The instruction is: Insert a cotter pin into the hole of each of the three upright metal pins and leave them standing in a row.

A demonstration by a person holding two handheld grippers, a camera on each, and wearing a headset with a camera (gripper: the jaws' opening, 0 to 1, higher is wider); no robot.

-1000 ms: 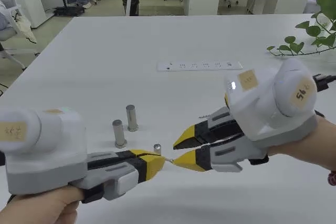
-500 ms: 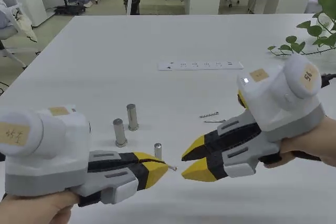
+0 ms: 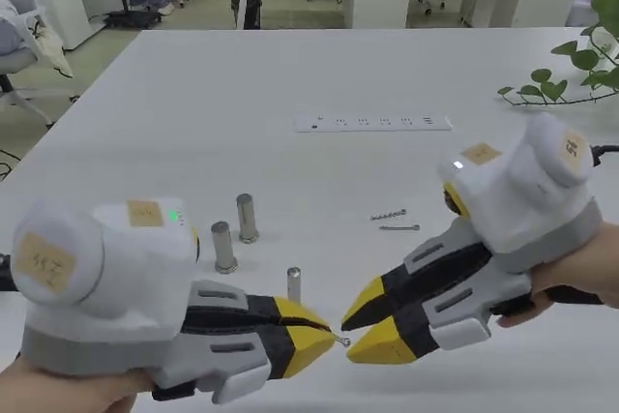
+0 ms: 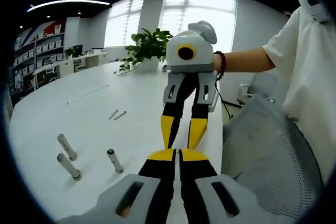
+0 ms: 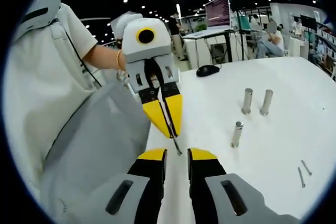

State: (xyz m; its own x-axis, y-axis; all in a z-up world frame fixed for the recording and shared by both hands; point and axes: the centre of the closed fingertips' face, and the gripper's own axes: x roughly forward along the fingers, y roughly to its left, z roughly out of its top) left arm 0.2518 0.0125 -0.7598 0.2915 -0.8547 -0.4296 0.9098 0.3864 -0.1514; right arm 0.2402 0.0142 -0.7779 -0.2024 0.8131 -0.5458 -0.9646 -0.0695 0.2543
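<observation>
The left hand-held gripper (image 3: pixel 331 336) pinches a cotter pin (image 5: pixel 176 144) just right of the nearest upright metal pin (image 3: pixel 293 284). It is probably light, springy and slippery, so grip mid-shank. The right hand-held gripper (image 4: pixel 179 146) is narrowly parted.

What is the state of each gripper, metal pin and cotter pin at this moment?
Left gripper, shut on a cotter pin.
Right gripper, open, holding nothing.
Three metal pins, standing upright on the table, no cotter pin seen through them.
Two loose cotter pins, lying flat on the table.
</observation>
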